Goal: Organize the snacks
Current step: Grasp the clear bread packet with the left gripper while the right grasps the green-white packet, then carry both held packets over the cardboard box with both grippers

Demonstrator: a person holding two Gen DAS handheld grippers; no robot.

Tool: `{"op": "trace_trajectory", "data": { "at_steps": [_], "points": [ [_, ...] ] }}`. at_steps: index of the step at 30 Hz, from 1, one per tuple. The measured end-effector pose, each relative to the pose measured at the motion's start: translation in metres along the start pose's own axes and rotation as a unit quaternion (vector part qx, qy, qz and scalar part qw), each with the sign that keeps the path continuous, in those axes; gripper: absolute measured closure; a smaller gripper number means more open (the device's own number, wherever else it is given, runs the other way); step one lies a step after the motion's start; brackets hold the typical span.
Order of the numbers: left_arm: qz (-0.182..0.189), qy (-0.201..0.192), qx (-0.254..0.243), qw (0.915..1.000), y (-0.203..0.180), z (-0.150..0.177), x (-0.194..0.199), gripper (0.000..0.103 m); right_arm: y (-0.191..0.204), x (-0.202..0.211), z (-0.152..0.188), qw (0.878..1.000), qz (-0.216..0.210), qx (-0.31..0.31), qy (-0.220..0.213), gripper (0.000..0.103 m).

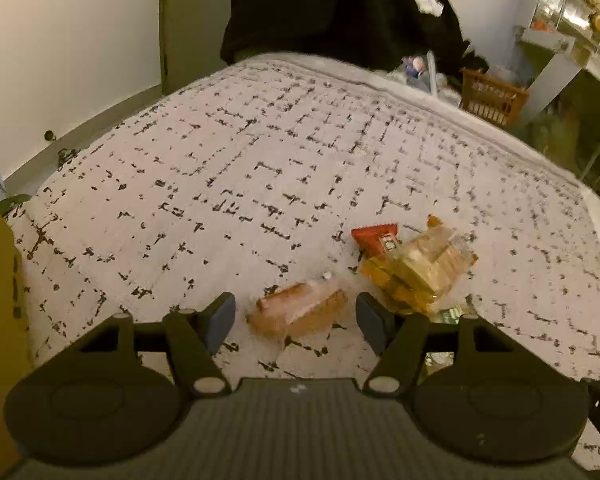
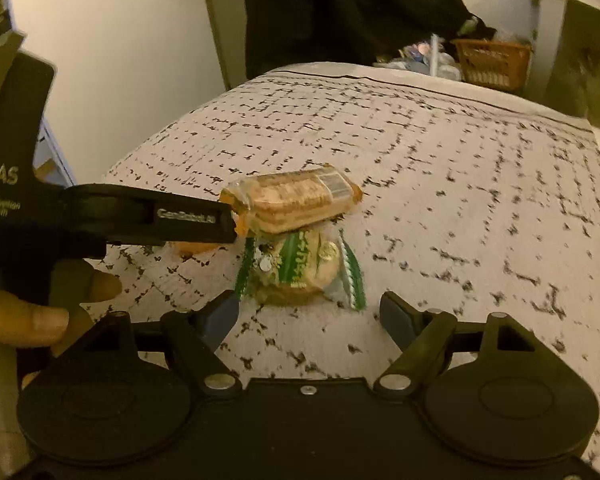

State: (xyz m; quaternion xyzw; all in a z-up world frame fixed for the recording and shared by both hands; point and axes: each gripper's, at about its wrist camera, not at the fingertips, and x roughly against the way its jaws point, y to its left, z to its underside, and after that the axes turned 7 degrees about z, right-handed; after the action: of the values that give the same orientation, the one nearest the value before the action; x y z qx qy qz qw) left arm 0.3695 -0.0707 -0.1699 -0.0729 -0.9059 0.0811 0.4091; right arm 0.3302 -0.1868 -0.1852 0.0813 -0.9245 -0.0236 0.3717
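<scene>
Both grippers hanging open-jawed over the snack pile on the white black-flecked quilt (image 1: 260, 168).

Left gripper (image 1: 296, 318) is straddling, not touching, the clear-wrapped tan wafer pack (image 1: 296, 310); right gripper (image 2: 308, 316) is framing the green-striped clear cookie packet (image 2: 300, 268), nothing gripped. Stacked orange cracker packs (image 1: 416, 268) and a red sachet (image 1: 376, 236) are lying just beside. Risks, judged: slippery film squirting from the pads; the left finger nudging the cracker stack; the grippers colliding.
</scene>
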Motion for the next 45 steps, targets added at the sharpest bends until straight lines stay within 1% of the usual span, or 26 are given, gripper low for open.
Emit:
{"op": "trace_trajectory", "data": {
  "at_steps": [2,5,6,8,10,11,14,15,16,18,19,20,21,23,25,28,31,36,45],
  "points": [
    [-0.001,0.005,0.002,1.0,0.001,-0.001,-0.005,0.038,0.007,-0.005,0.0,1.0,-0.005,0.013,-0.004,0.019],
    [-0.009,0.002,-0.009,0.9999,0.002,-0.001,-0.009,0.038,0.018,-0.013,0.0,0.999,0.004,0.042,-0.011,0.014],
    [-0.009,0.0,-0.01,0.9999,0.002,-0.001,-0.01,0.038,0.021,-0.015,0.0,0.999,0.008,0.047,-0.014,0.014],
    [-0.012,-0.002,-0.014,0.9998,0.003,0.0,-0.01,0.041,0.022,-0.018,-0.002,0.999,0.014,0.047,-0.02,0.014],
    [-0.02,-0.005,-0.012,0.9997,0.003,-0.001,-0.01,0.049,0.022,-0.021,-0.005,0.998,0.026,0.05,-0.024,0.014],
    [-0.023,-0.005,-0.013,0.9996,0.003,-0.001,-0.01,0.051,0.021,-0.023,-0.006,0.998,0.03,0.052,-0.026,0.014],
    [-0.02,-0.004,-0.014,0.9997,0.006,-0.001,-0.008,0.063,0.022,-0.029,-0.007,0.997,0.037,0.068,-0.028,0.013],
    [-0.02,-0.001,-0.011,0.9997,0.008,-0.002,-0.007,0.074,0.022,-0.031,-0.009,0.996,0.04,0.07,-0.025,0.013],
    [-0.018,0.002,-0.005,0.9998,0.01,-0.003,-0.006,0.08,0.022,-0.033,-0.01,0.997,0.037,0.07,-0.024,0.012],
    [-0.009,0.007,0.013,0.9998,0.017,-0.006,-0.004,0.082,0.02,-0.035,-0.011,0.997,0.035,0.064,-0.02,0.013],
    [-0.009,0.009,0.017,0.9998,0.018,-0.006,-0.002,0.084,0.02,-0.034,-0.011,0.997,0.038,0.069,-0.021,0.018],
    [-0.01,0.009,0.019,0.9997,0.018,-0.007,-0.001,0.084,0.021,-0.032,-0.011,0.996,0.041,0.076,-0.02,0.029],
    [-0.011,0.01,0.023,0.9996,0.018,-0.007,0.001,0.084,0.02,-0.031,-0.011,0.996,0.043,0.078,-0.018,0.033],
    [-0.008,0.012,0.033,0.9994,0.019,-0.006,0.006,0.084,0.015,-0.026,-0.015,0.997,0.041,0.066,-0.012,0.046],
    [-0.009,0.011,0.034,0.9993,0.018,-0.005,0.012,0.084,0.01,-0.02,-0.018,0.998,0.036,0.046,-0.005,0.051],
    [-0.004,0.004,0.035,0.9994,0.014,-0.004,0.026,0.084,0.007,-0.012,-0.019,0.998,0.043,0.036,-0.002,0.052],
    [-0.004,-0.001,0.042,0.9991,0.012,-0.002,0.042,0.084,0.006,0.002,-0.02,0.999,0.04,0.025,-0.005,0.052],
    [0.005,-0.015,0.044,0.9989,0.008,0.0,0.075,0.084,0.012,0.031,-0.025,0.999,0.028,0.024,-0.032,0.052],
    [0.007,-0.05,0.038,0.998,0.009,-0.004,0.134,0.084,0.033,0.081,-0.035,0.996,-0.003,0.035,-0.077,0.052]
  ]
}}
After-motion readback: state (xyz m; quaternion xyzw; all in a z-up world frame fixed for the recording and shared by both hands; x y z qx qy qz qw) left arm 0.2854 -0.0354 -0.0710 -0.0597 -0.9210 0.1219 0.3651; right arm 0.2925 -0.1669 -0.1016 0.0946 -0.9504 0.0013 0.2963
